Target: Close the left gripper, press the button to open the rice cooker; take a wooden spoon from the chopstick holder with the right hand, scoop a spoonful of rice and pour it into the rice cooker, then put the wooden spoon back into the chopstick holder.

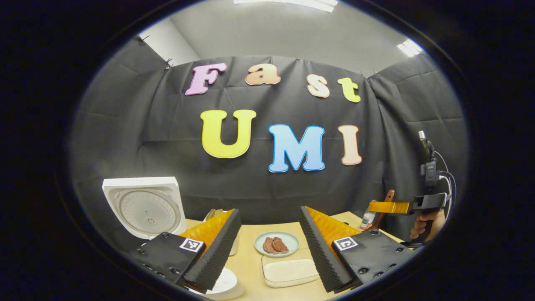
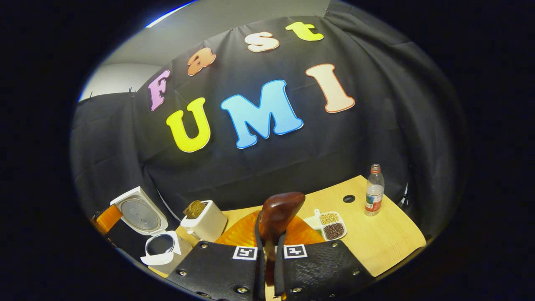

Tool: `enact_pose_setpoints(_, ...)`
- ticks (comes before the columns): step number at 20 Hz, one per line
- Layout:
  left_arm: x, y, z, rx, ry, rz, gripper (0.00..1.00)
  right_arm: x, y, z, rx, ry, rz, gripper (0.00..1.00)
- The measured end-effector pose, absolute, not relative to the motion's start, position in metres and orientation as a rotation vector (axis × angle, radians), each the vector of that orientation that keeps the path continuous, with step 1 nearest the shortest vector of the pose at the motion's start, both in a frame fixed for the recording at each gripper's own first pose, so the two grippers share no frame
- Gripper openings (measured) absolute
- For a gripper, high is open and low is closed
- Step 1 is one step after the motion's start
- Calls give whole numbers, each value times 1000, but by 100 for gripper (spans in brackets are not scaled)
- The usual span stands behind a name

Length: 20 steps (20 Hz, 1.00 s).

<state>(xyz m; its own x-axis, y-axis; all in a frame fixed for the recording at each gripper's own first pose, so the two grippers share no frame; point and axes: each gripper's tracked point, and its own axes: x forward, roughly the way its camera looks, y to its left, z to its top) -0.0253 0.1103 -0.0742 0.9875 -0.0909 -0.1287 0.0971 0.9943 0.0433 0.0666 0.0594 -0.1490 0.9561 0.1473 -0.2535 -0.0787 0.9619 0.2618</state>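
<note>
The white rice cooker stands at the left with its lid up; in the right gripper view the lid leans back over the dark inner pot. My left gripper is open, nothing between its fingers, above a white tray of rice. My right gripper is shut on the wooden spoon, whose brown end sticks up between the fingers. The left gripper view shows that gripper far right in a hand, with the spoon. The white chopstick holder stands beside the cooker.
A plate with dark meat slices lies behind the rice tray. A sectioned dish of beans, a water bottle and a round hole are on the right part of the wooden table.
</note>
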Motion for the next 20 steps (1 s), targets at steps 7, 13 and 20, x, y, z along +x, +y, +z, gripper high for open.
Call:
enact_pose_setpoints(7,-24,147,-75,57,123,-70,97,87,121,-158,205,286,207,9)
enact_pose_setpoints(13,-21,168,-73,89,113,-63,97,123,168,-222,77,354,280,8)
enact_pose_setpoints(20,-23,197,-68,61,97,-18,97,147,199,-303,-207,432,343,9)
